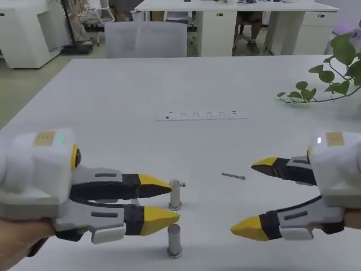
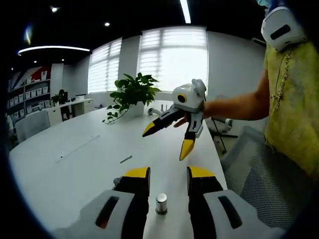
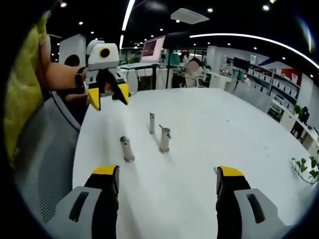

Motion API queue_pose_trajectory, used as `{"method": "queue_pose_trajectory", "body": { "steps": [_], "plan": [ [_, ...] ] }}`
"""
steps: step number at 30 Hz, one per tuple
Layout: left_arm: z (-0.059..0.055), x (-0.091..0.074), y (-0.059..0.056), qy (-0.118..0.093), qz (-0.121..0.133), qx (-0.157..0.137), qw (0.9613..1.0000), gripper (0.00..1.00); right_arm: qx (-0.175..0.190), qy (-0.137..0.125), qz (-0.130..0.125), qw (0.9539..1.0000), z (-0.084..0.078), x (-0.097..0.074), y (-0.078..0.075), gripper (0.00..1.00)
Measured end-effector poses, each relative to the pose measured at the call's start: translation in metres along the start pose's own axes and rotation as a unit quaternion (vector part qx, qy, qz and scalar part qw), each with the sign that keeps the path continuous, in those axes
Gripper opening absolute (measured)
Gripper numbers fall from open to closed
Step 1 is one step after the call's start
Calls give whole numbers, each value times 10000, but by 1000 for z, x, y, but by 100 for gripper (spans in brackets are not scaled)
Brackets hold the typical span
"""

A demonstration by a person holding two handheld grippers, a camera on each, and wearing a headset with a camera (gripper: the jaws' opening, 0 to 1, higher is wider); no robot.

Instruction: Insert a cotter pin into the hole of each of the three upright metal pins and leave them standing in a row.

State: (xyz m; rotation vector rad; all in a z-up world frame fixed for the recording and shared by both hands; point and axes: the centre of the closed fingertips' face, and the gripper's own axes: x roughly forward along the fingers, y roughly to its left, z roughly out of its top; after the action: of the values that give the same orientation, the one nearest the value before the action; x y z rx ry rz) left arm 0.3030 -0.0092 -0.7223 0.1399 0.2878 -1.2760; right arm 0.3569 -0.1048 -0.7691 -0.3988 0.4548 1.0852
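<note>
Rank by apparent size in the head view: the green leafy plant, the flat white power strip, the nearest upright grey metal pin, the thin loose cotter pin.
1. Green leafy plant, partly out of frame.
2. Flat white power strip.
3. Nearest upright grey metal pin, helped by nearness.
4. Thin loose cotter pin.

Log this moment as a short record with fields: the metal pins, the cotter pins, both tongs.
Metal pins: three, upright on the table
Fitted pin: one, apparently with a cotter pin through its top
Loose cotter pin: lying flat on the table
Left tongs: open, one pin just ahead between the jaws
Right tongs: open wide, holding nothing
</note>
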Motion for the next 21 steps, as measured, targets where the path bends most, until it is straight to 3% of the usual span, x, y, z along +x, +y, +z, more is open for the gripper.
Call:
{"method": "queue_pose_trajectory", "body": {
  "steps": [5,15,21],
  "plan": [
    [-1,-2,-2,25,184,-47,9998,32,-47,77,-119,9999,4,-5,-16,81],
    [-1,-11,4,43,660,-372,9971,53,-164,231,-215,9994,10,-8,-39,76],
    [-3,-15,8,37,967,-615,9934,69,-224,377,-219,9988,10,-5,-52,74]
  ]
}}
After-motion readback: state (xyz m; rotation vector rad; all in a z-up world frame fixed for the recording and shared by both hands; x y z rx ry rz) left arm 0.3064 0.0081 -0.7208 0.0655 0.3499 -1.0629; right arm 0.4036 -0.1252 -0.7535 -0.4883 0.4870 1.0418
